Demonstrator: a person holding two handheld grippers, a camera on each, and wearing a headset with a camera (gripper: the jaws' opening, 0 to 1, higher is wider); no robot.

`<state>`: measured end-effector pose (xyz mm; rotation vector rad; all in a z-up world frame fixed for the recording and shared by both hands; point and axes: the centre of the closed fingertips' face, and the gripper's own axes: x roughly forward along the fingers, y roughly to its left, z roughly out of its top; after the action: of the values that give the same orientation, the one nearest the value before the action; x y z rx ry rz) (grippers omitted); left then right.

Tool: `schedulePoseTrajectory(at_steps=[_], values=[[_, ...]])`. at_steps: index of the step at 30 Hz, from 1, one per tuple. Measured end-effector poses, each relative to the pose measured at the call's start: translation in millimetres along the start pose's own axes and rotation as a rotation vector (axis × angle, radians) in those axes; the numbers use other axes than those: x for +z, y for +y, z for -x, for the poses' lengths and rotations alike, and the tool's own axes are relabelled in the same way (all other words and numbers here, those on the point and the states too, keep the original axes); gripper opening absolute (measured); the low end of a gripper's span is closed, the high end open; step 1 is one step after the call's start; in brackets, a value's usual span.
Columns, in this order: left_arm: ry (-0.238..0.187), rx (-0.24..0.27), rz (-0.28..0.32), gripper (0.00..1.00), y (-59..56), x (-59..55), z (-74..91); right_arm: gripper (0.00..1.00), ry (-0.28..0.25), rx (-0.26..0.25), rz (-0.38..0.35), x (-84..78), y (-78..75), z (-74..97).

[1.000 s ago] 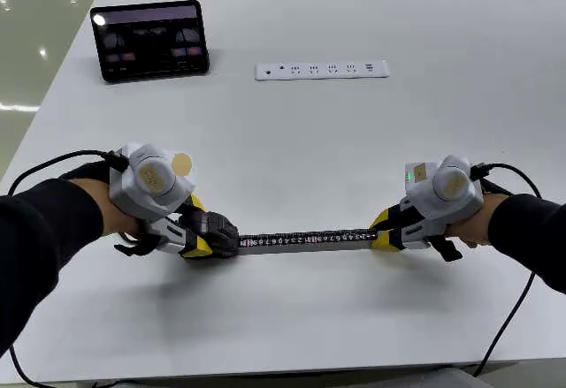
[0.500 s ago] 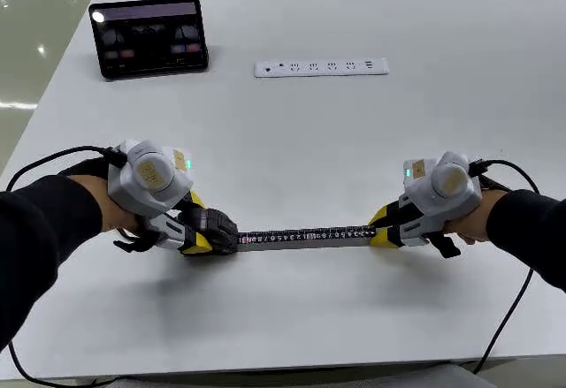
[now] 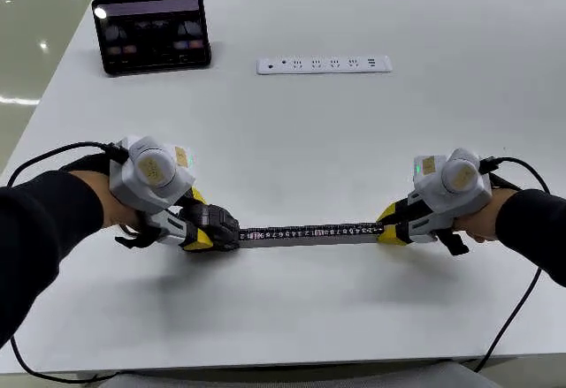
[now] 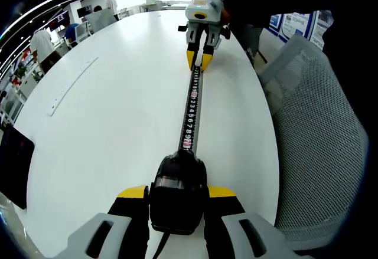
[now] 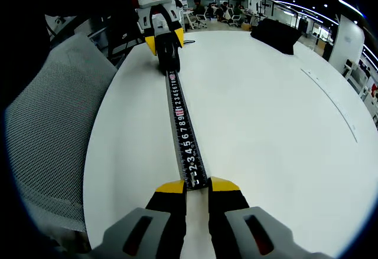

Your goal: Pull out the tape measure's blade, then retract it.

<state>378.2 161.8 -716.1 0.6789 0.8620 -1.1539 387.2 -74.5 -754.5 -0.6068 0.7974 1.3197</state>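
A black tape measure case (image 3: 215,226) lies on the white table (image 3: 292,149), and my left gripper (image 3: 200,232) is shut on it. The left gripper view has the case (image 4: 177,189) sitting between that gripper's yellow-tipped jaws (image 4: 177,194). Its numbered blade (image 3: 309,232) stretches rightward across the table. My right gripper (image 3: 387,231) is shut on the blade's end. In the right gripper view the blade (image 5: 181,130) runs from my jaws (image 5: 196,186) away to the case (image 5: 167,51). The blade (image 4: 192,108) lies flat and straight.
A dark tablet (image 3: 152,33) stands at the far left and a white power strip (image 3: 324,64) lies at the far middle. Cables trail from both grippers. The table's front edge is close behind the blade, with a grey mesh chair (image 4: 319,129) beyond it.
My right gripper has edged slightly to the right, so a little more blade is out. The left gripper and the case have stayed in place.
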Motion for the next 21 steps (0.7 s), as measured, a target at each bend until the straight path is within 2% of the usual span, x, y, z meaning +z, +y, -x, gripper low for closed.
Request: schedulePoseTrajectory(at_steps=[4,9,10,15,18,19,21], values=[[-0.001,0.002,0.000,0.32,0.0,0.3,-0.3,0.09,0.001,0.000,0.000,0.2,0.3,-0.7],[-0.035,0.015,0.023,0.32,2.5,3.4,-2.2,0.11,0.007,-0.005,0.018,1.8,-0.8,-1.7],[-0.044,0.022,0.012,0.33,1.8,3.7,-2.6,0.11,0.011,-0.017,0.014,1.1,-3.5,-0.7],[-0.064,0.040,0.022,0.33,3.3,3.9,-1.5,0.11,0.019,-0.032,0.017,2.3,-6.5,-1.7],[-0.064,0.029,0.033,0.36,1.4,1.8,-0.9,0.13,0.025,-0.037,0.023,3.8,-5.8,-2.8],[-0.065,0.030,0.036,0.37,1.2,1.2,-0.8,0.14,0.026,-0.037,0.024,4.6,-5.0,-3.3],[-0.066,0.040,0.034,0.40,1.6,-1.1,0.0,0.25,0.026,-0.043,0.030,7.2,-4.4,-5.1]])
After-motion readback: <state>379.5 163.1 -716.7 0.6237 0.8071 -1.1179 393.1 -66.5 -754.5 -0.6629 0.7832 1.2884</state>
